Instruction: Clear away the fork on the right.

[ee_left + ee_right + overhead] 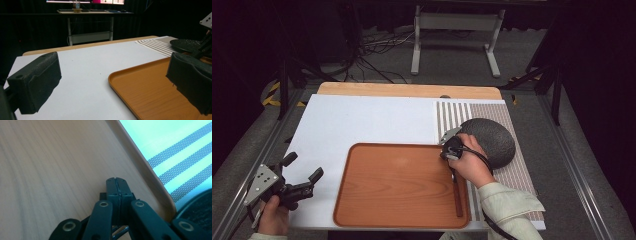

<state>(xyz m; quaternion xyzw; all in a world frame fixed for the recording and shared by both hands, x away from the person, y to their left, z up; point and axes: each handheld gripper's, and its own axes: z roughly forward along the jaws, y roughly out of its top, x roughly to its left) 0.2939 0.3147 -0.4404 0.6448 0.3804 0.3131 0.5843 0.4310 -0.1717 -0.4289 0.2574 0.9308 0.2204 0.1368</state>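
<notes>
Left gripper [304, 176]: jaws spread wide and empty, held in the person's left hand [273, 217] to the left of the wooden tray [377, 205], over the white mat [357, 120]; well apart from the tray's near left corner.
Wooden tray: lies on the white mat, its floor bare; a dark stick [457, 192] lies along the inside of its right rim.
Right gripper [116, 185]: jaws clenched flat against each other, nothing between them, tips low over the tray floor just inside the tray's far right corner.
Dark round bowl [492, 140]: upside down on the striped mat [452, 112], just right of the tray's far right corner, beside the right gripper.
</notes>
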